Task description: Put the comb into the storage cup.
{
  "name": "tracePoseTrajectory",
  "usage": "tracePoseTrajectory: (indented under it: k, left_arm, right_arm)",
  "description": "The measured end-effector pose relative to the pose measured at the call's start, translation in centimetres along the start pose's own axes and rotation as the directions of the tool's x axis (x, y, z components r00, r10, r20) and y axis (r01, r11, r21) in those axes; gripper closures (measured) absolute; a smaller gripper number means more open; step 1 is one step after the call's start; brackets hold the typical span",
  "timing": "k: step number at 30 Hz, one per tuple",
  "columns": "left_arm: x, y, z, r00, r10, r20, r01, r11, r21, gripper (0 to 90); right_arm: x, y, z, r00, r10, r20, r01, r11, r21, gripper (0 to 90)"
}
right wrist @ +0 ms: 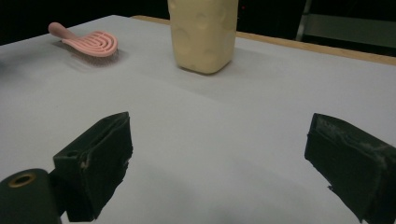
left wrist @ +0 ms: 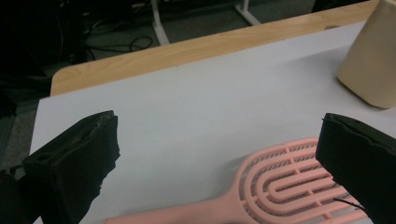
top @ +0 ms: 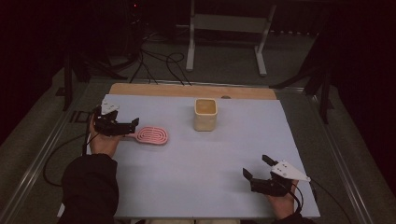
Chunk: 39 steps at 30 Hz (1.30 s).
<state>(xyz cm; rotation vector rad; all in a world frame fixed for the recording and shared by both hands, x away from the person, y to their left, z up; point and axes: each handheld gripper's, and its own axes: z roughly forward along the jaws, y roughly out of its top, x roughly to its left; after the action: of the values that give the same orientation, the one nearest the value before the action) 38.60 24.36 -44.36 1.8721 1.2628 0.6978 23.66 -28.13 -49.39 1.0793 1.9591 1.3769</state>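
Observation:
A pink paddle hairbrush (top: 153, 135) lies flat on the pale mat (top: 210, 163), left of centre, with its handle pointing left. My left gripper (top: 132, 127) hovers at the handle end, open. In the left gripper view its jaws stand wide apart over the brush (left wrist: 285, 179), touching nothing. A cream cup (top: 205, 114) stands upright behind the centre of the mat. My right gripper (top: 256, 165) rests open near the front right edge. Between its jaws there is only bare mat, with the cup (right wrist: 203, 32) and brush (right wrist: 91, 43) far ahead.
A wooden table edge (top: 187, 91) runs along the back of the mat. Beyond it, a white metal stand (top: 226, 28) and black cables (top: 159, 65) sit on the floor. The surroundings are dark.

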Motion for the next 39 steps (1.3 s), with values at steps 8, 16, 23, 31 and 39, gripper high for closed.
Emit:
tracePoseTrajectory:
  k: [8,16,23,31,39]
  left_arm:
    - [0.6,-0.3,1.1,0.9998,-0.017,-0.007,0.017,0.998,0.06,0.3]
    - [0.4,-0.6,2.1,0.9995,-0.03,-0.001,0.03,0.9951,0.094,0.8]
    - [0.2,-1.3,3.6,0.9996,-0.028,0.0,0.028,0.9873,0.156,5.5]
    - [0.0,-1.6,4.5,0.9987,-0.023,-0.045,0.032,0.978,0.206,21.6]
    - [0.0,-2.3,5.6,0.9971,0.004,-0.075,0.018,0.9603,0.278,73.8]
  right_arm:
    - [0.0,0.0,0.0,1.0,0.005,0.001,-0.005,1.0,0.007,7.4]
    - [0.0,0.0,0.1,1.0,0.0,0.002,0.0,1.0,0.01,7.4]
    - [-0.1,0.0,0.2,1.0,0.001,-0.001,-0.001,1.0,0.012,7.4]
    - [-0.1,0.0,0.2,1.0,0.002,-0.001,-0.002,1.0,0.016,7.4]
    - [-0.1,-0.1,0.2,1.0,0.004,0.0,-0.004,1.0,0.018,7.4]
